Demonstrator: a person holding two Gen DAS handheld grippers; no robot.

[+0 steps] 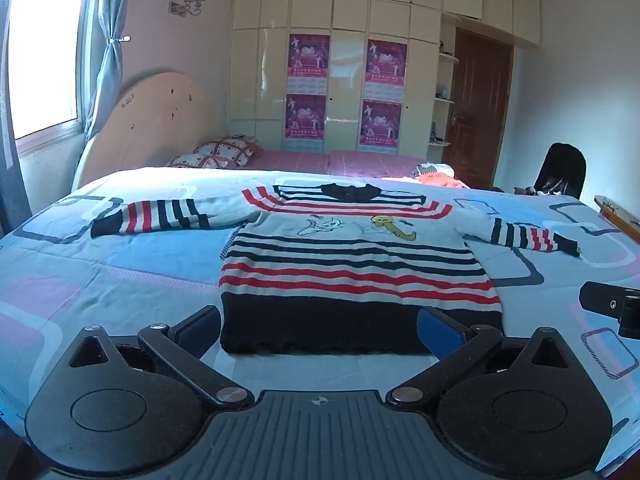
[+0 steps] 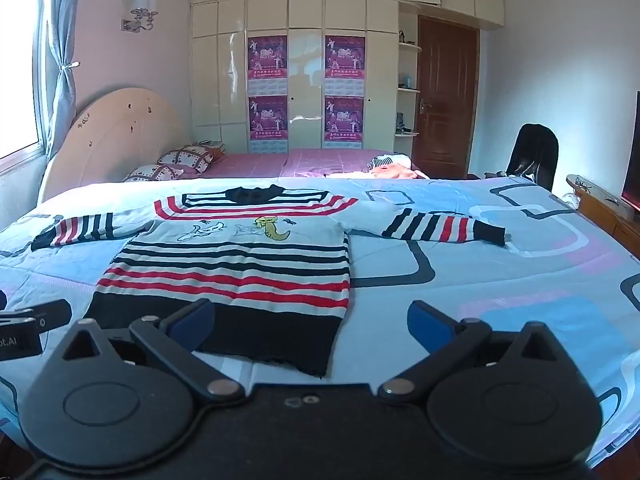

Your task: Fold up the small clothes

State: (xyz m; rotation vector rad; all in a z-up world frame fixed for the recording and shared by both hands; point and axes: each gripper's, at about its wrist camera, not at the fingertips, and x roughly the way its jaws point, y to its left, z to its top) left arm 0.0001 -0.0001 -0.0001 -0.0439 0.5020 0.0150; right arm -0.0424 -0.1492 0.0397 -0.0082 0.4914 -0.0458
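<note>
A: Report claw status.
B: Left claw (image 1: pixel 320 326) is spread wide and empty, at the near hem of the striped sweater (image 1: pixel 352 264). Right claw (image 2: pixel 310 322) is likewise wide and empty, at the hem's right corner.
A: Surface?
B: The sweater lies flat, sleeves outspread, on the bed (image 2: pixel 500 280). The wardrobe (image 2: pixel 304 80) stands beyond.

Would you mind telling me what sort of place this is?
A bedroom, most likely: a bed with headboard and pillows, plus a full-height wardrobe. A striped sweater lies flat on the bed.
</note>
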